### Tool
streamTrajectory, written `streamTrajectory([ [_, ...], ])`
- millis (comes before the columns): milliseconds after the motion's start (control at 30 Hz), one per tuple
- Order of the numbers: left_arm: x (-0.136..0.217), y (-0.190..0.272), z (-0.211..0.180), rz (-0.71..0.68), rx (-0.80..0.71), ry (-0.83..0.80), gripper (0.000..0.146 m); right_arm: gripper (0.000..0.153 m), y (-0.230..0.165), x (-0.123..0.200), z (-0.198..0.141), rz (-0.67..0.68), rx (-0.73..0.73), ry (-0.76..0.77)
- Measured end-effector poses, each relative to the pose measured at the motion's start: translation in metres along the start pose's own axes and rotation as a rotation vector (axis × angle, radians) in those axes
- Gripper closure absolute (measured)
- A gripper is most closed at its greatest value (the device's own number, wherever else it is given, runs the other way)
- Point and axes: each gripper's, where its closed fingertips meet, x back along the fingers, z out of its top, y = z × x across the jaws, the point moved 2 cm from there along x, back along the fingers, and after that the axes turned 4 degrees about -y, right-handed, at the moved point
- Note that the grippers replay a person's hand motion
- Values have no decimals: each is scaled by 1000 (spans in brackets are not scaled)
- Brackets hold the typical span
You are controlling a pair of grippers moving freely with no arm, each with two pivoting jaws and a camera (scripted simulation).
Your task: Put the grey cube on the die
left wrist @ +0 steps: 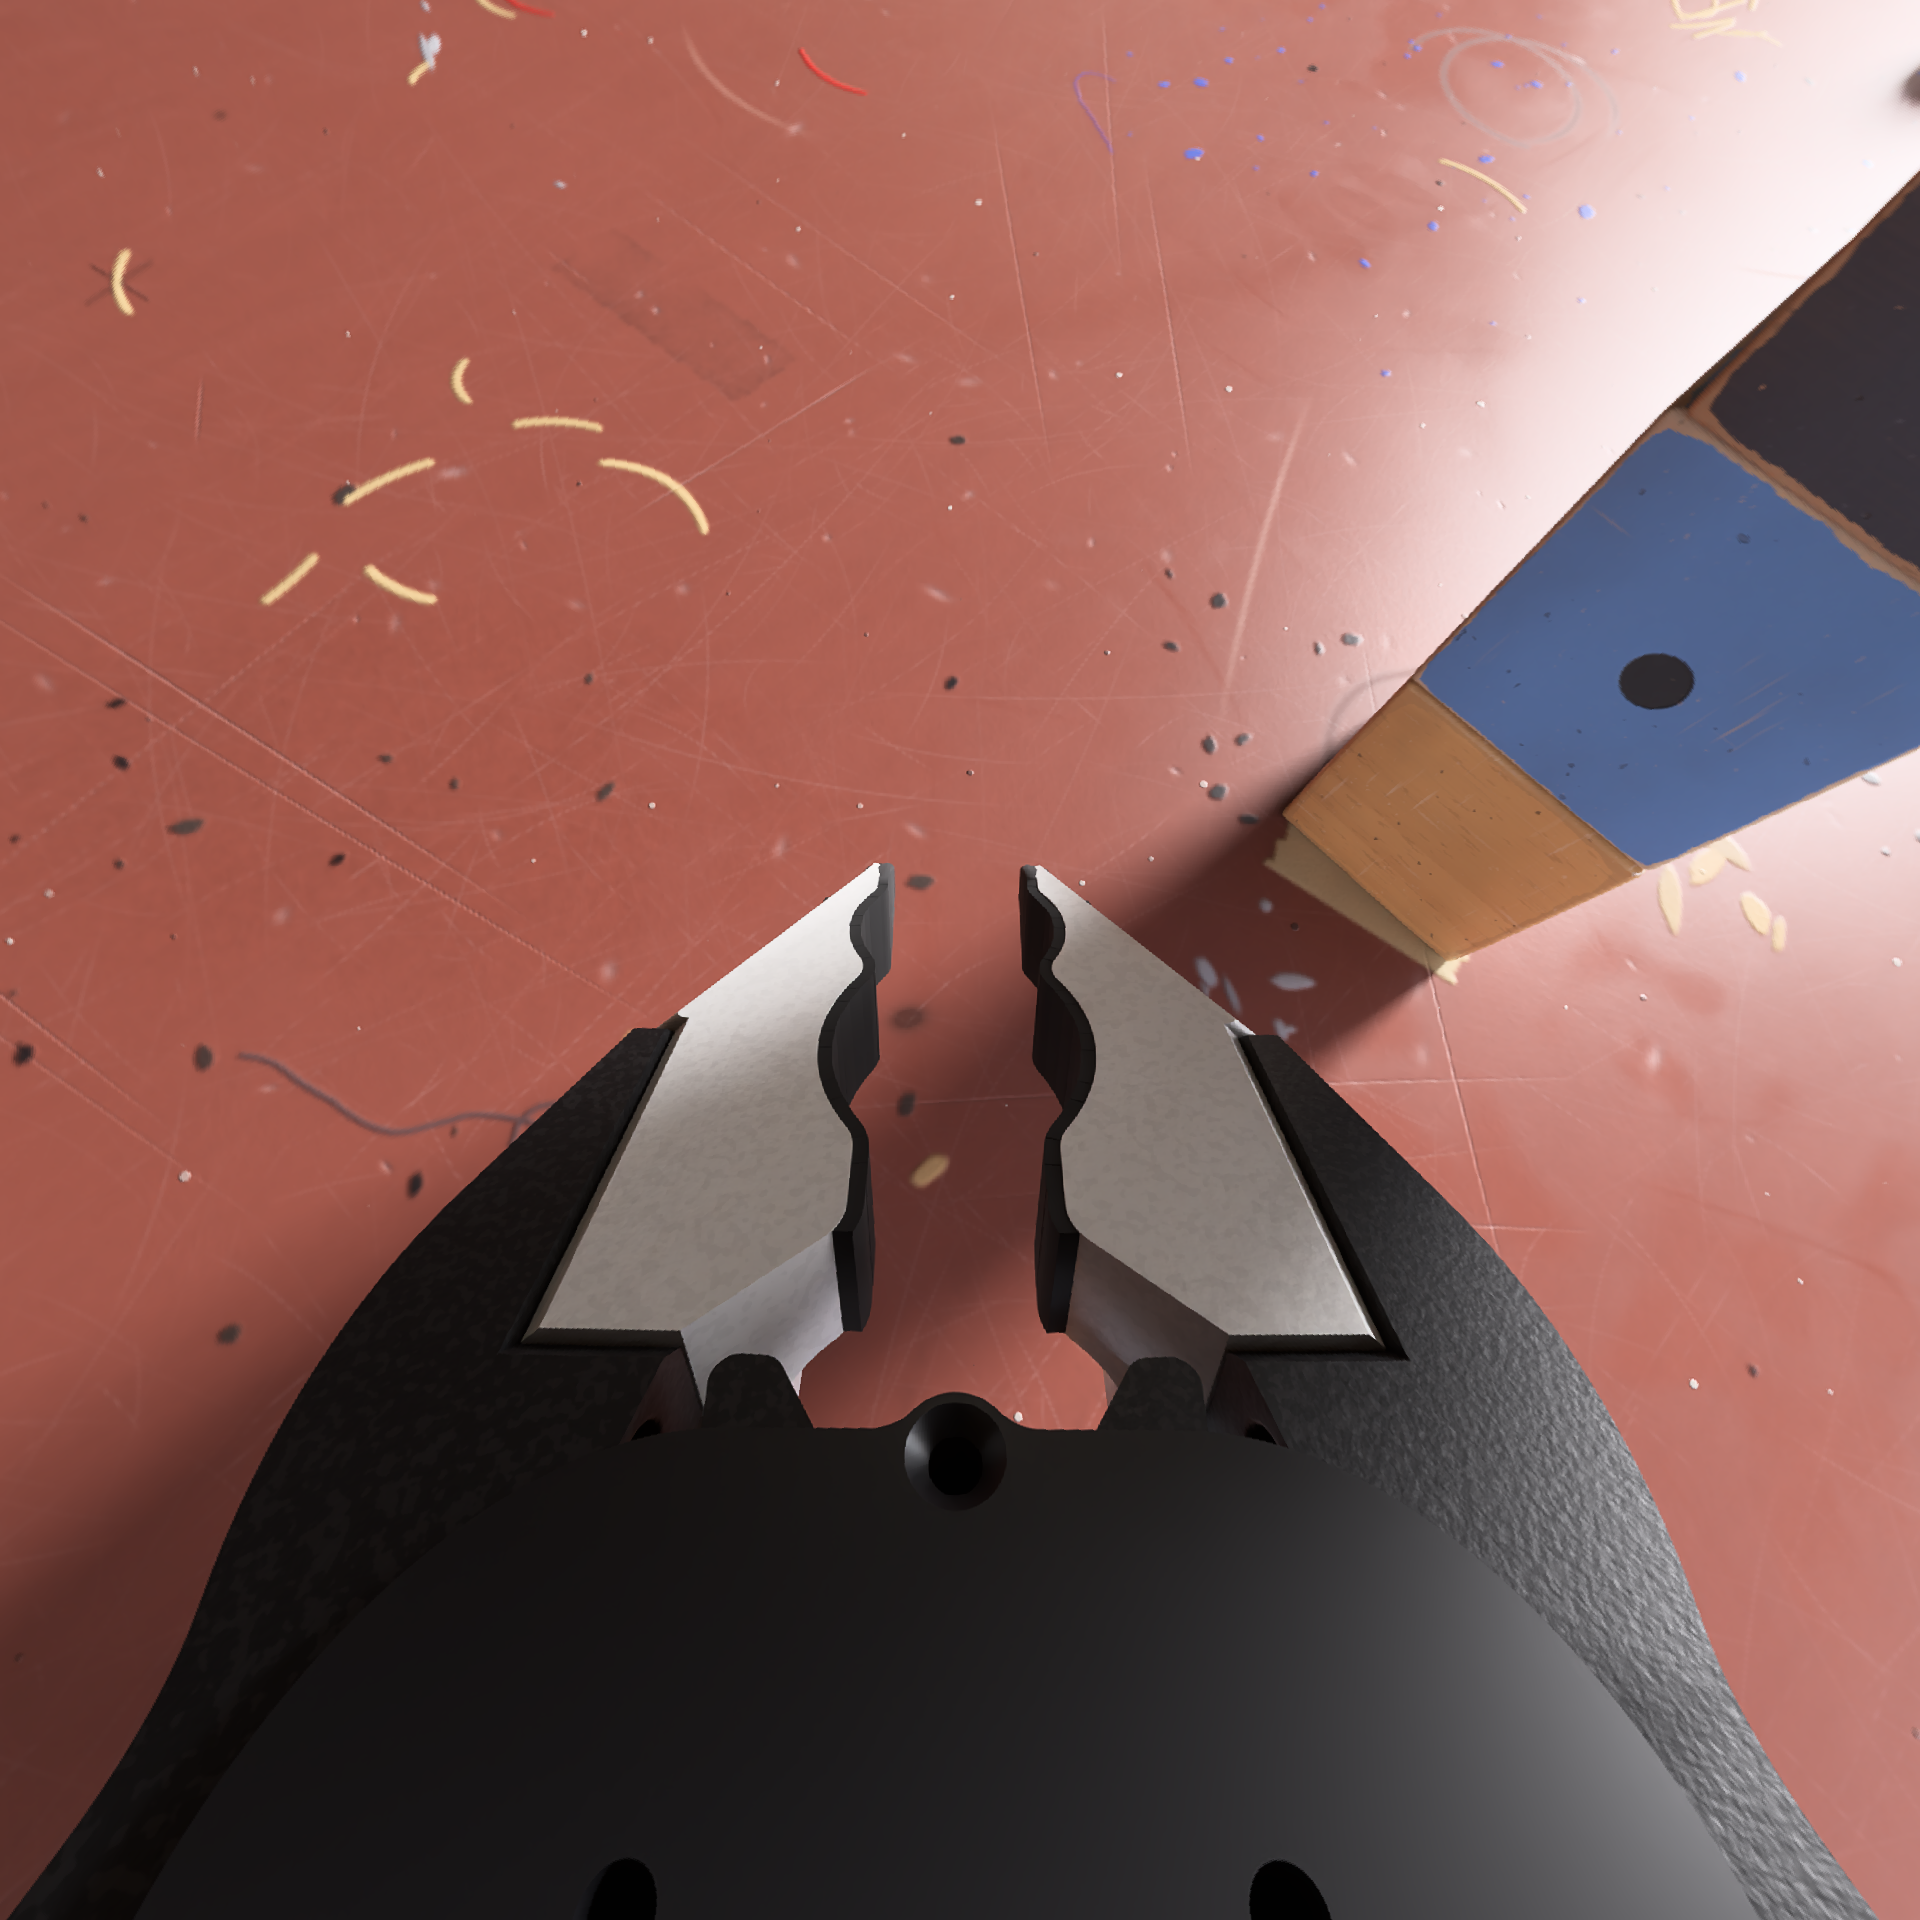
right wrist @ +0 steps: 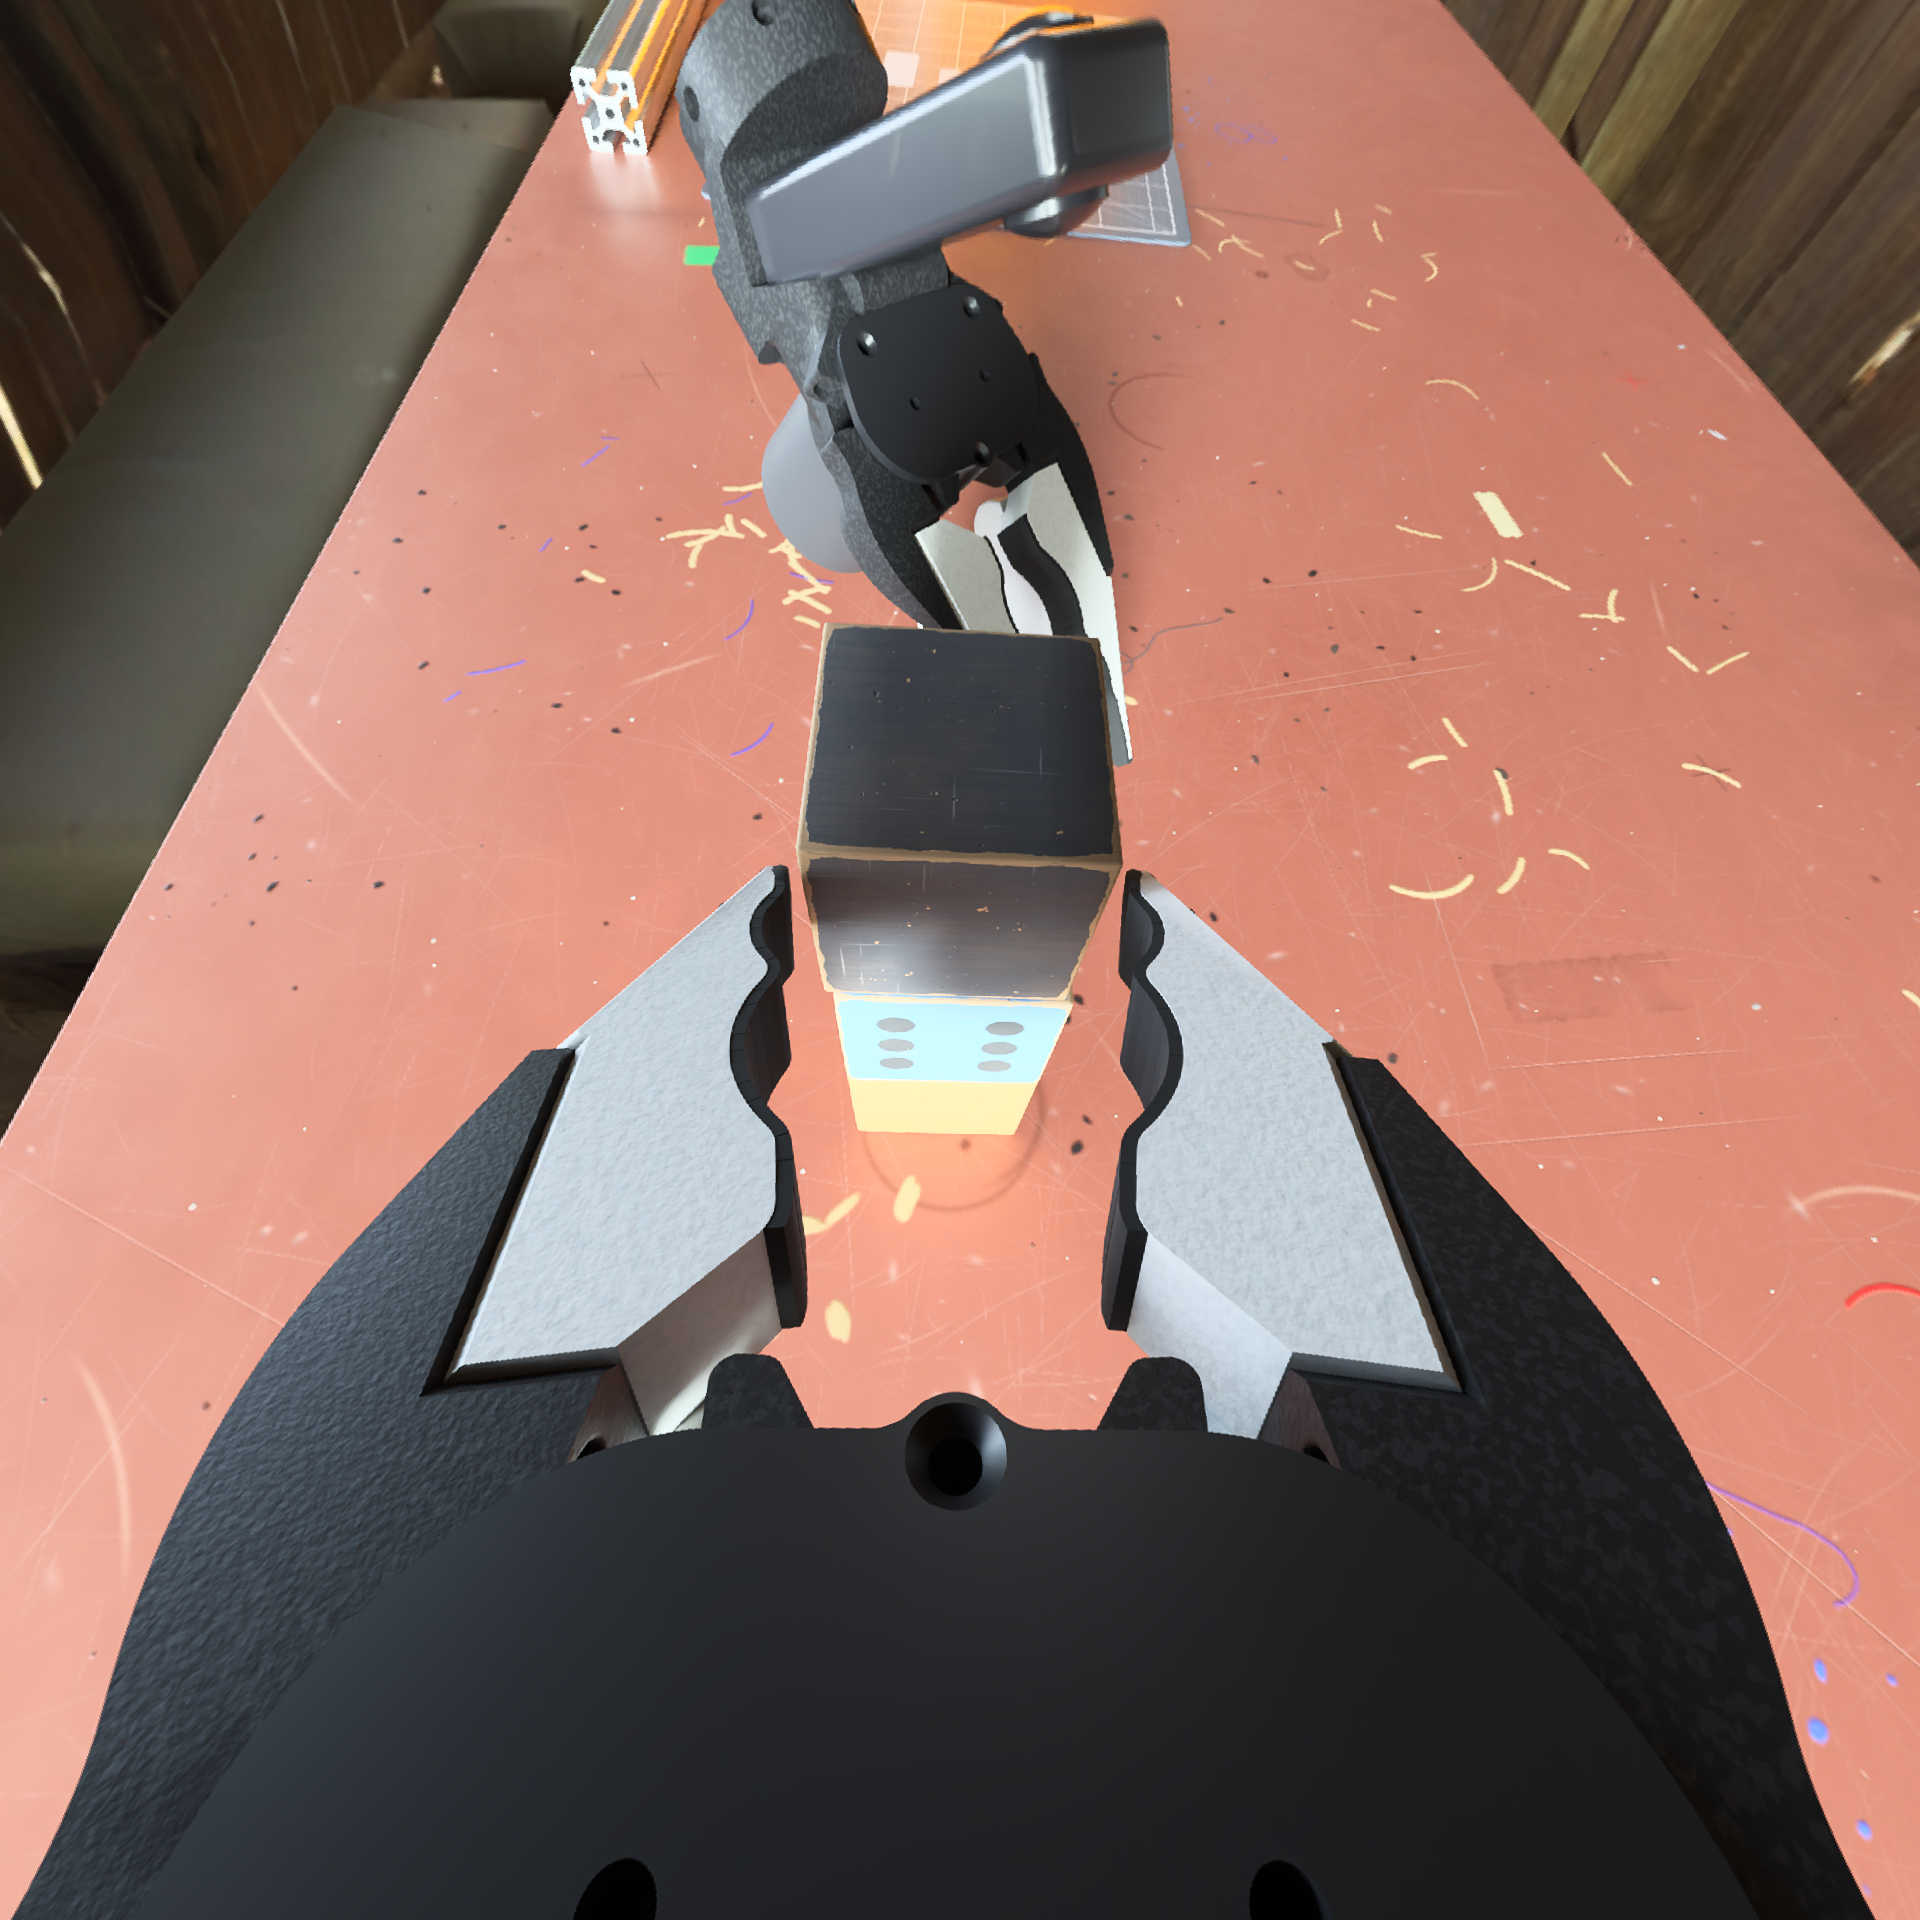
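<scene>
Already the grey cube (right wrist: 956,769) is sitting squarely on the blue die (right wrist: 951,1044), stacked so the task looks done. My right gripper (right wrist: 954,883) is bracketing the cube, jaws parted, gripping nothing. My left gripper (left wrist: 956,878) is hovering over the worktop (left wrist: 727,675) beside the stack, slightly open, empty.
</scene>
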Motion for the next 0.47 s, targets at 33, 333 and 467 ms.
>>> streamTrajectory([
  [33, 0, -1, -1, -3, 12, -4, 122, 88, 0, 1, 1, -2, -1, 7],
  [333, -1, -11, 0, 21, 61, 24, 100, 84, 13, 39, 10, -39, -4, 201],
  [467, -2, -17, 0, 45, 72, 41, 97, 88, 32, 67, -6, -71, -72, 353],
])
